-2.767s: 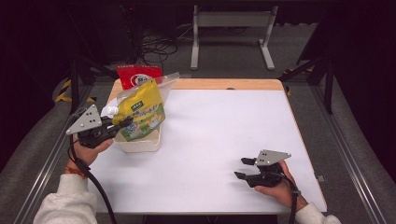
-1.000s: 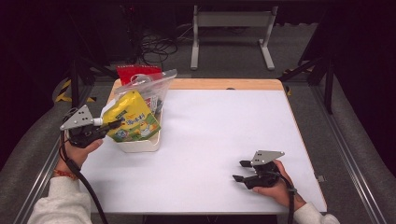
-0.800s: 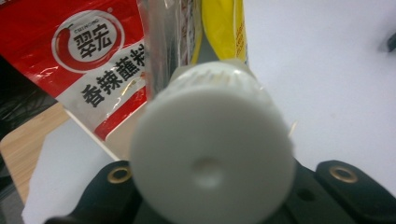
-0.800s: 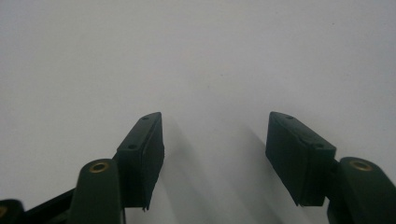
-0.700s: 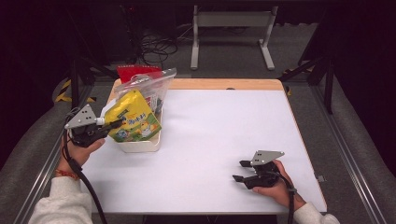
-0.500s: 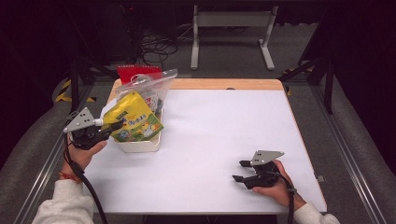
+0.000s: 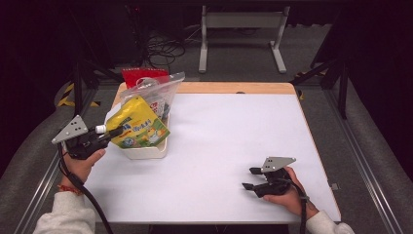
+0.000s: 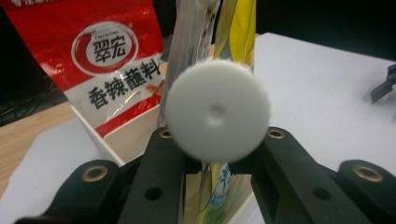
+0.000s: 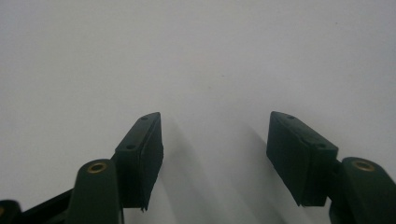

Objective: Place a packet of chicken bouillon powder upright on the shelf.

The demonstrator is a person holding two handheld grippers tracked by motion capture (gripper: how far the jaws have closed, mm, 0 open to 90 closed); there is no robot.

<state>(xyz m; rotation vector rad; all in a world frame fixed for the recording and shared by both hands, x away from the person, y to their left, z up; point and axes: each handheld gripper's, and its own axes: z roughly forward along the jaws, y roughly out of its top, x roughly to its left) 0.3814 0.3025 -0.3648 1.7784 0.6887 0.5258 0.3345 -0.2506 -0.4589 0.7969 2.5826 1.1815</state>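
Observation:
A yellow spouted pouch (image 7: 139, 127) leans to the left out of a white bin (image 7: 146, 151), its white cap (image 7: 100, 129) toward my left gripper (image 7: 114, 131). In the left gripper view the cap (image 8: 218, 110) sits just in front of the jaws and the spout's neck lies between them. The left gripper (image 8: 217, 140) has just opened a little; thin dark gaps show beside the neck, so it is open around it. My right gripper (image 7: 251, 178) rests on the white table at the front right. It is open, and the right gripper (image 9: 215, 140) has nothing between its fingers.
A clear zip bag (image 7: 156, 92) and a red sachet (image 7: 141, 77) stand in the bin behind the pouch; the red sachet (image 8: 112, 60) has white lettering. The white tabletop (image 7: 234, 126) has a wooden strip along its far edge. Dark floor and metal rails surround it.
The left gripper has shifted slightly down and left, and the pouch has tipped further over to the left in the bin. The right gripper has stayed in place.

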